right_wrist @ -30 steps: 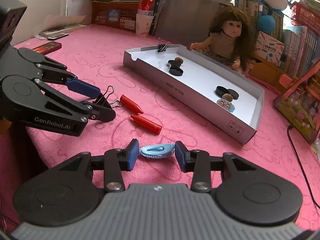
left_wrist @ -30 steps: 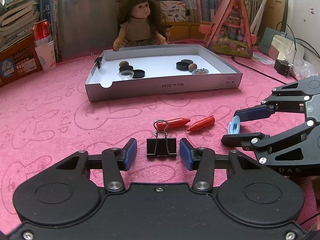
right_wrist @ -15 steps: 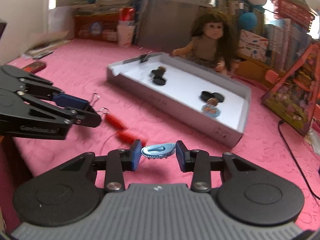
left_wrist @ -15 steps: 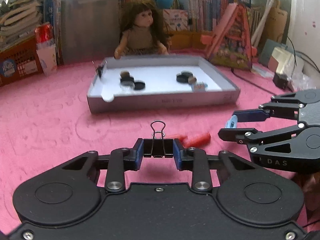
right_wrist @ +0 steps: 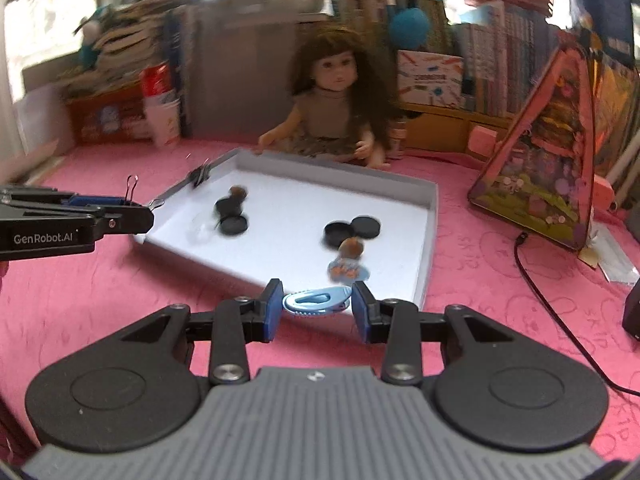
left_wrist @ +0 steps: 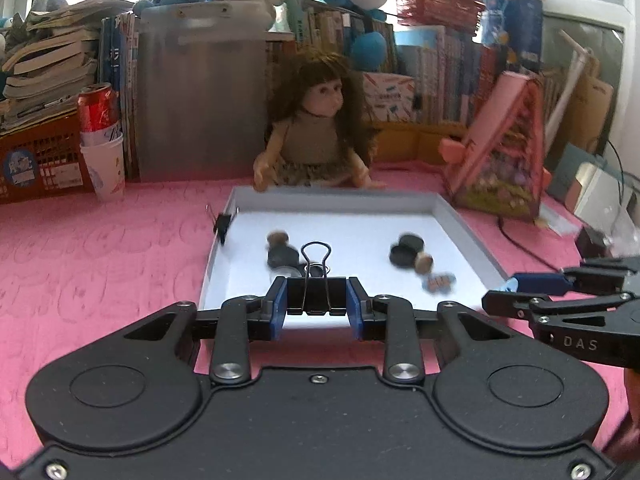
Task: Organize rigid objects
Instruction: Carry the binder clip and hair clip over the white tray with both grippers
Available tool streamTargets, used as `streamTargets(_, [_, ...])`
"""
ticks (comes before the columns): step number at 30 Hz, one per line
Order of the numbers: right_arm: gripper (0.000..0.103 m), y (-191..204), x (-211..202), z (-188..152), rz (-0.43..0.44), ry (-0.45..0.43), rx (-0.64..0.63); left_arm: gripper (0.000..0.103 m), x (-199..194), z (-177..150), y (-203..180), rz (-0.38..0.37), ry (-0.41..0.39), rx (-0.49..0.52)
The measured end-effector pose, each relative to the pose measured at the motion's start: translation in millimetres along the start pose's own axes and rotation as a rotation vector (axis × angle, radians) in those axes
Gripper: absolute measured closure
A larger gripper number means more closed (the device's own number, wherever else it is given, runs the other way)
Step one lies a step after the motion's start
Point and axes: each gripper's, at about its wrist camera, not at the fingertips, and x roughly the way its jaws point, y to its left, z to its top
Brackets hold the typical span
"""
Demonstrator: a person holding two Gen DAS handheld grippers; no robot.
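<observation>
My left gripper is shut on a black binder clip and holds it in the air at the near edge of the white tray. My right gripper is shut on a light blue clip and holds it just before the tray's near right corner. The tray holds black discs, small brown pieces and a binder clip on its left wall. Each gripper shows in the other's view: the right gripper and the left gripper.
A doll sits right behind the tray. A pink toy house stands at the back right, with a black cable on the pink cloth. A cup with a red can, a grey box and books line the back.
Both grippers closed on their clips, lifted them off the cloth and carried them forward to the tray. The two red crayons have dropped out of view.
</observation>
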Motion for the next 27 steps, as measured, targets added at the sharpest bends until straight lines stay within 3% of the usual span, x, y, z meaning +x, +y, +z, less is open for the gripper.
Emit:
streamTargets(9, [0.06,-29,41,48,0.002,0.02,0.135,0.074,54,48,5,0.043,-0.005,-0.004])
streamTargets(13, [0.06,-46,69,64,0.007,0.058,0.224,0.074,89,61,10,0.031,0.049,-0.047])
streamTargets(20, [0.06,-62,118,79,-0.052,0.112,0.288,0.074,141,69,15,0.047,0.157,-0.052])
streamTargets(27, [0.06,-69,148,80,-0.053,0.151,0.33,0.074,170,70,9,0.059,0.185,-0.06])
